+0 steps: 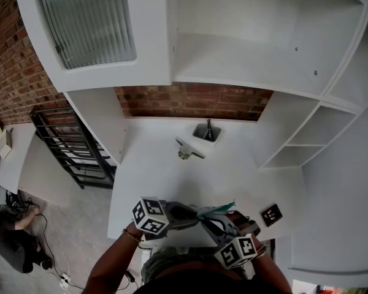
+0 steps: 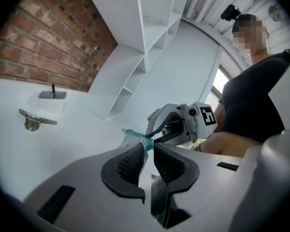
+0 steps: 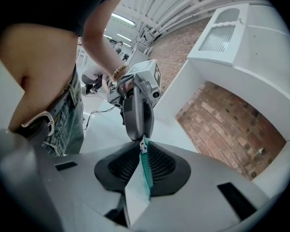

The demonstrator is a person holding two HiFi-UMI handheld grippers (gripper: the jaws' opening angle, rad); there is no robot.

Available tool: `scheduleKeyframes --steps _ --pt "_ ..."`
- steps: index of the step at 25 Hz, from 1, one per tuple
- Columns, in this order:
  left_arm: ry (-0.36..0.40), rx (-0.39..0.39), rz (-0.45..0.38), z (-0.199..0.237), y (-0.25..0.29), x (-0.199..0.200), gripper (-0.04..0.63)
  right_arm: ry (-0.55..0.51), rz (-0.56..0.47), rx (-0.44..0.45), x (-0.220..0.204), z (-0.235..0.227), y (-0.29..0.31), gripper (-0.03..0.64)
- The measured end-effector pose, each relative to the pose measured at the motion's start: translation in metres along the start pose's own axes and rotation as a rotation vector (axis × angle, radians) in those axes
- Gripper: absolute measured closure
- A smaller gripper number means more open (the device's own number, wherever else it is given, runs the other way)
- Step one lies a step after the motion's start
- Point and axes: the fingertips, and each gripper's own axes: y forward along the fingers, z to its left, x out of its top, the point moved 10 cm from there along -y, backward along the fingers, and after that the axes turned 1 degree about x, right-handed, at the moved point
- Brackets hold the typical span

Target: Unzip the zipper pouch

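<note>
I hold the zipper pouch [image 1: 219, 211], whitish with a teal zipper, in the air between both grippers, close to the person's body. In the right gripper view my right gripper [image 3: 144, 161] is shut on the pouch [image 3: 137, 197], and the teal zipper [image 3: 146, 178] runs up between its pads to a small metal pull [image 3: 143, 146]. My left gripper [image 3: 141, 138] meets the pouch at that pull. In the left gripper view my left gripper [image 2: 149, 151] is shut on the pouch's teal end [image 2: 134, 137], with the right gripper [image 2: 157, 133] opposite. From above, the left gripper [image 1: 196, 213] and right gripper [image 1: 213, 224] nearly touch.
A white desk [image 1: 153, 182] lies below and ahead, backed by a brick wall [image 1: 190, 101]. On it are a metal fixture [image 1: 189, 150], a small white holder with a dark object [image 1: 207, 133] and a black marker tag [image 1: 271, 214]. White shelves [image 1: 306, 146] stand right; a black rack [image 1: 73, 152] stands left.
</note>
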Motion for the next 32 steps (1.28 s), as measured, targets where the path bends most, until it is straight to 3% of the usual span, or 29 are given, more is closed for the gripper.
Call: scheduleKeyframes --steps 5,9,12,17,19,23,24,26,28,32 --pt "0.158 -0.001 0.058 -0.006 0.004 -0.002 0.538 0.12 -0.078 0.026 0.001 -0.009 -0.004 0.566" --pt "0.217 0.05 0.085 -0.008 0.009 0.001 0.565 0.125 -0.07 0.042 0.003 -0.011 -0.006 0.566" --pt "0.256 0.081 0.086 -0.01 0.009 0.006 0.572 0.193 -0.091 0.064 -0.004 -0.016 -0.008 0.565" --pt "0.561 0.248 0.123 -0.026 0.014 0.012 0.569 0.247 -0.105 0.096 -0.007 -0.028 -0.015 0.566" --pt "0.623 0.288 0.134 -0.03 0.016 0.012 0.56 0.243 -0.104 0.109 -0.005 -0.031 -0.017 0.566" --pt "0.632 0.283 0.111 -0.031 0.019 0.014 0.423 0.235 -0.106 0.134 -0.005 -0.031 -0.016 0.566" --pt "0.634 0.279 0.106 -0.031 0.02 0.015 0.422 0.238 -0.111 0.136 -0.005 -0.03 -0.016 0.566" --pt "0.637 0.267 0.108 -0.032 0.023 0.014 0.425 0.254 -0.136 0.137 -0.005 -0.028 -0.015 0.566" --pt "0.632 0.258 0.111 -0.032 0.024 0.013 0.511 0.267 -0.16 0.138 -0.005 -0.027 -0.015 0.567" --pt "0.595 0.265 0.119 -0.032 0.023 0.012 0.545 0.294 -0.155 0.14 -0.004 -0.027 -0.015 0.566"
